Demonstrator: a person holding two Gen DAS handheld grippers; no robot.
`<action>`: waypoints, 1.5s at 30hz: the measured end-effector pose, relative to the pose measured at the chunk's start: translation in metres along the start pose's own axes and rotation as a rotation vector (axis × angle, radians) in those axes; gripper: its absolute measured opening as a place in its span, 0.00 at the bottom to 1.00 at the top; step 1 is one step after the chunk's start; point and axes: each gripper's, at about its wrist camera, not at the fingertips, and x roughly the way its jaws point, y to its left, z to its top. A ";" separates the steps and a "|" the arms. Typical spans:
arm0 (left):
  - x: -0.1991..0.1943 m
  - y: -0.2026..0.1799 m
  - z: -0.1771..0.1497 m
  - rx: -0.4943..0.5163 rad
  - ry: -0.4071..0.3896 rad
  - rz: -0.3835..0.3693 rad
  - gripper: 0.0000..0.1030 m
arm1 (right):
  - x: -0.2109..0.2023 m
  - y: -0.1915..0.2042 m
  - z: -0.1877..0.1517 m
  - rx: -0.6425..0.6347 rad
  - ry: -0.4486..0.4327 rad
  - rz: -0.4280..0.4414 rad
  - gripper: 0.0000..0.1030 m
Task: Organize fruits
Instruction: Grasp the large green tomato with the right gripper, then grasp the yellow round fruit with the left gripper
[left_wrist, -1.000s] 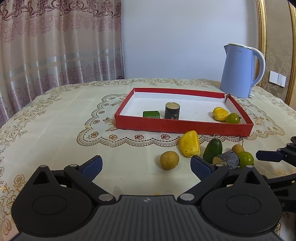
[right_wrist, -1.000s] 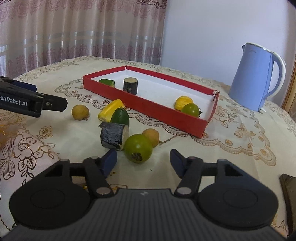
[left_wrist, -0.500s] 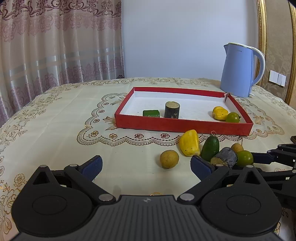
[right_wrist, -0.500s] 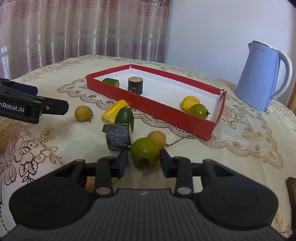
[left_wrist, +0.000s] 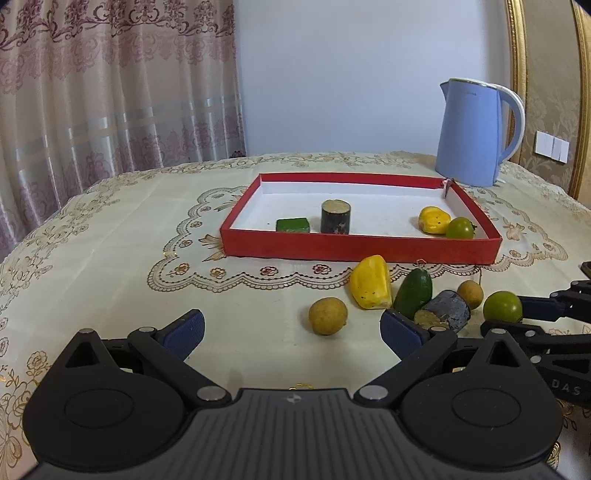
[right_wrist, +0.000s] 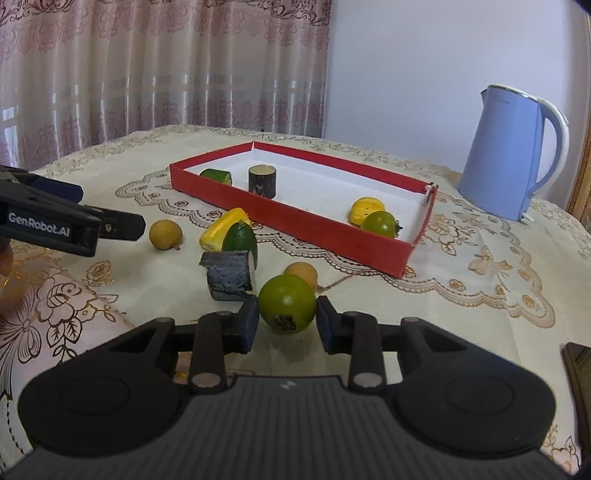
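Right gripper (right_wrist: 286, 323) is clamped on the green round fruit (right_wrist: 287, 308), pads pressed against both sides; whether the fruit is off the surface (right_wrist: 461, 314) cannot be told. Left gripper (left_wrist: 291, 328) is held wide open with nothing between its pads, on the near side of the red tray (left_wrist: 360, 251).

Already inside the red tray: a green chunk (left_wrist: 293, 224), a dark cylinder (left_wrist: 335, 216), a yellow fruit (left_wrist: 434, 220) and a green tomato-like fruit (left_wrist: 460, 228), the last two at its right end.

Not yet sorted, on the surface just in front of the red tray: a yellow wedge (left_wrist: 370, 282), a dark green avocado-like piece (left_wrist: 413, 293), a dark log piece (left_wrist: 443, 314), two small tan round fruits (left_wrist: 328, 316) (left_wrist: 470, 292), plus the grasped fruit.

Progress is judged at under half: four in, six out. Next step is likely a lift and carry into the red tray.
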 end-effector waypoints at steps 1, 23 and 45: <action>0.001 -0.002 0.000 0.007 0.003 -0.001 0.99 | -0.002 -0.001 -0.001 0.001 -0.003 0.000 0.30; 0.048 -0.025 0.004 0.049 0.100 0.007 0.67 | -0.013 -0.017 -0.007 0.025 -0.014 0.016 0.30; 0.053 -0.024 0.008 0.032 0.099 -0.036 0.27 | -0.012 -0.020 -0.008 0.034 -0.009 0.017 0.30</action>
